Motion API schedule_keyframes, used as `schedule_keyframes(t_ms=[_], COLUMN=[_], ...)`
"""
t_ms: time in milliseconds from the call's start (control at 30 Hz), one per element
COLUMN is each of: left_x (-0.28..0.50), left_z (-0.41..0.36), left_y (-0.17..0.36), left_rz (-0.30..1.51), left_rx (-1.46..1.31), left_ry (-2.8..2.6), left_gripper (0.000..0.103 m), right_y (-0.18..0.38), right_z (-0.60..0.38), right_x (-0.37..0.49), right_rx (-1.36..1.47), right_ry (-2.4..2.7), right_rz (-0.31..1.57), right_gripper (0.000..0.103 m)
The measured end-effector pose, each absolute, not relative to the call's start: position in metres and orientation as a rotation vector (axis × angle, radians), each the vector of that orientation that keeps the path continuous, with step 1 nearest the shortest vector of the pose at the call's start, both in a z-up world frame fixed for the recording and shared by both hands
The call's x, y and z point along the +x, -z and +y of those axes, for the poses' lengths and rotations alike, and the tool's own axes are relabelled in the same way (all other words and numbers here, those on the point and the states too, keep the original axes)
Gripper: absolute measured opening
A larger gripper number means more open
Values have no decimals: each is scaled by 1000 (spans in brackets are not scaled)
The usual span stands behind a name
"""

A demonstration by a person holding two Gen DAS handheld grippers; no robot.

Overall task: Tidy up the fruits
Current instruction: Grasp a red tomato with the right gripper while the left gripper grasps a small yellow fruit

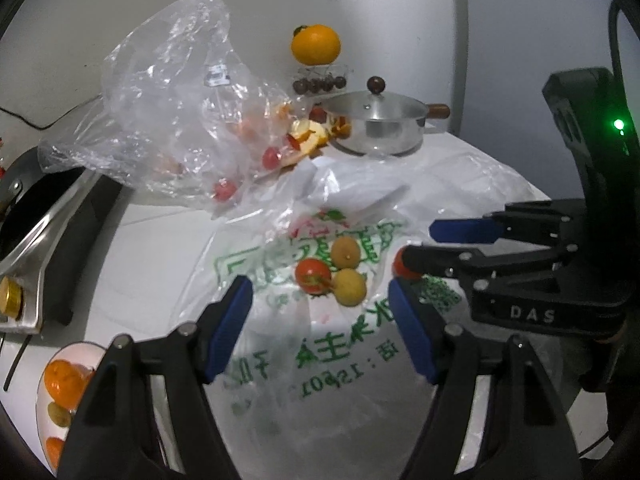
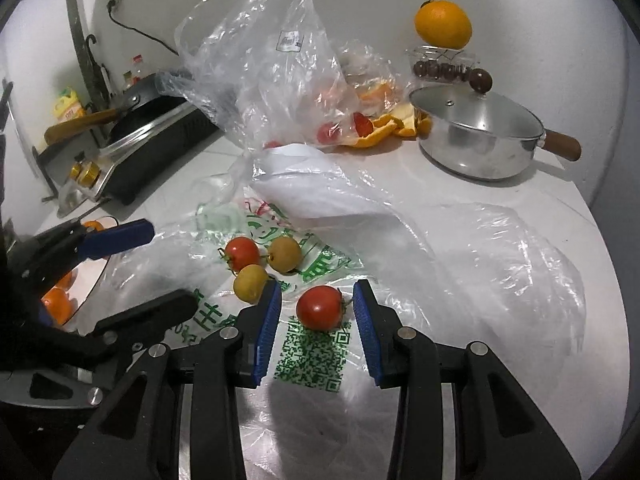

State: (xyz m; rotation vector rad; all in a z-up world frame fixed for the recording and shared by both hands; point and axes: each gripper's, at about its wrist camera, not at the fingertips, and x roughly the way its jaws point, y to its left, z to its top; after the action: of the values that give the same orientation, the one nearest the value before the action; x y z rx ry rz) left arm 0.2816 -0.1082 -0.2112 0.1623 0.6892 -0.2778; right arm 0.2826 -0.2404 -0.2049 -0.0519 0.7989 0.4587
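Note:
On a white plastic bag with green print [image 1: 320, 356] lie a red tomato [image 1: 313, 276] and two yellow-brown round fruits [image 1: 346, 251] [image 1: 350, 288], bunched together. My left gripper [image 1: 319, 292] is open just short of this cluster, its blue pads clear of the fruit. A second tomato [image 2: 320, 307] sits apart on the bag, between the pads of my right gripper [image 2: 317, 294]. A gap shows on each side, so the right gripper is open. The left gripper [image 2: 174, 264] shows at the left of the right wrist view.
A white plate [image 1: 80, 347] with oranges and a small green fruit sits at the near left. Behind are a clear bag [image 1: 168, 92] with tomatoes, orange peels [image 1: 310, 136], a lidded steel pot [image 1: 376, 128], an orange [image 1: 316, 44] on a clear box, and a stove [image 1: 60, 216] at left.

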Motion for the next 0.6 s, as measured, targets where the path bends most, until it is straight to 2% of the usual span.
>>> schedule_keyframes(t_ms=[33,167,400,467,600], left_x=[283,289,295,296,298], left_z=[-110,-116,-125,-127,-132], left_y=[212,219,230,233,238], left_rz=[694,713,749,761,783], left_rx=[171,199,220,219,229], left_ry=[284,307,331,335,346], left_gripper=[61,53,49,48,46], right_y=[207,211,217,217,216], right_z=[-240,-240,-237,-236,-239], right_x=[283,286,289,290,289], right_rx=[-53,-49,-66,-69,-63], right_ry=[-459,-463,-467,-469,-470], right_rz=[804,820,854,853,844], right_gripper=[39,37,37,32,29])
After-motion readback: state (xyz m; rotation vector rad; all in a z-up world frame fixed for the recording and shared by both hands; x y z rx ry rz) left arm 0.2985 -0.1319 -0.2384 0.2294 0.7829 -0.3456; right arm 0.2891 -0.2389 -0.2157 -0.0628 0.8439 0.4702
